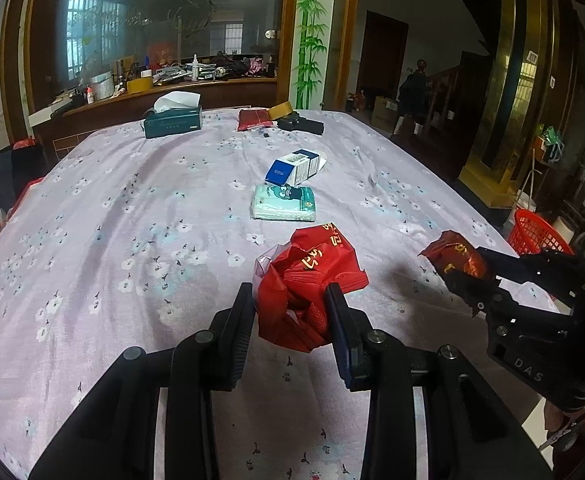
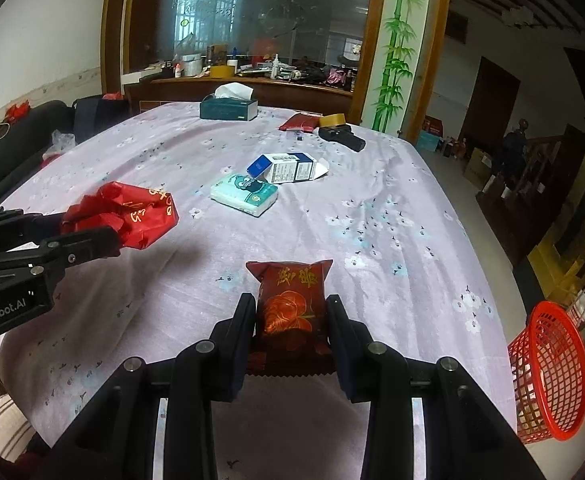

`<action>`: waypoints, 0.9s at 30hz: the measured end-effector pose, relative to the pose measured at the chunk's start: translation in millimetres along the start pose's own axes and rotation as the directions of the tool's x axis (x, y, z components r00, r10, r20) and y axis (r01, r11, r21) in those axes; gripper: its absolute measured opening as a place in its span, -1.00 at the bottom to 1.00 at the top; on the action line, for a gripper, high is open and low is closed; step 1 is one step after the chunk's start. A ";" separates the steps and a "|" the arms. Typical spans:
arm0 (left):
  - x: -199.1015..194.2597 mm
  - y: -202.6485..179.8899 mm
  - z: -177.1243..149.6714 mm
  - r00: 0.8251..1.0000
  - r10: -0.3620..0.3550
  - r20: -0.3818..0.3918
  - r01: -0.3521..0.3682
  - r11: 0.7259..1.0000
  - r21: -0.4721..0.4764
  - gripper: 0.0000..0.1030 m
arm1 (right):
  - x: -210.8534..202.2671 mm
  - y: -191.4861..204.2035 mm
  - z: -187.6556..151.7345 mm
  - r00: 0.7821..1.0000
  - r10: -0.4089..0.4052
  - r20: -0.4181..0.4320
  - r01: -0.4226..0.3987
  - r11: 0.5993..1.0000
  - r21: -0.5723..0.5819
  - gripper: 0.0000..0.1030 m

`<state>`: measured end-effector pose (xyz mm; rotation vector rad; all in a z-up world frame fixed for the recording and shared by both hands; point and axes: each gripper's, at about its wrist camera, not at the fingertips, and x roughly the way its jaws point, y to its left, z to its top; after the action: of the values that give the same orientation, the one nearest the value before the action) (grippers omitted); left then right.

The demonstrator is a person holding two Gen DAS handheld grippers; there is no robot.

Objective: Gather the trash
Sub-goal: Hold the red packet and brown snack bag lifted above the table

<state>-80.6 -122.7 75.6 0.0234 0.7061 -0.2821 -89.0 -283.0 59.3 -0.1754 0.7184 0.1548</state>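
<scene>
My left gripper (image 1: 290,304) is shut on a crumpled red plastic bag (image 1: 312,276), held above the flowered tablecloth (image 1: 132,220). That bag (image 2: 132,216) also shows at the left of the right wrist view, in the left gripper (image 2: 92,226). My right gripper (image 2: 291,312) is shut on a dark red snack packet with gold print (image 2: 292,300). In the left wrist view the packet (image 1: 458,258) hangs at the right, in the right gripper (image 1: 474,276). A red mesh basket (image 2: 548,376) stands on the floor beyond the table's right edge.
On the cloth lie a teal tissue pack (image 1: 284,202), a blue and white carton (image 1: 296,166), a green tissue box (image 1: 172,120), a red pouch (image 1: 254,118), a tape roll (image 1: 280,110) and a black object (image 1: 300,124). A cluttered counter (image 1: 164,80) stands behind.
</scene>
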 end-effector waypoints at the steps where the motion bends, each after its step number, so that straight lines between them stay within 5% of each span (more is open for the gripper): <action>1: 0.1 -0.2 -0.1 1.000 -0.001 0.000 0.001 1.000 0.000 -0.34 | -0.8 0.1 -0.5 1.000 0.000 0.001 0.000 1.000 0.002 -0.25; 27: 1.2 -1.8 -3.9 1.000 -0.008 -0.004 0.008 1.000 0.008 -0.34 | -9.6 -5.1 0.3 1.000 0.011 0.009 -0.011 0.999 0.031 -0.25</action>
<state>-82.6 -124.2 72.1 0.0286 0.7091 -0.2929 -95.0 -288.7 66.4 -0.1412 0.7129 0.1546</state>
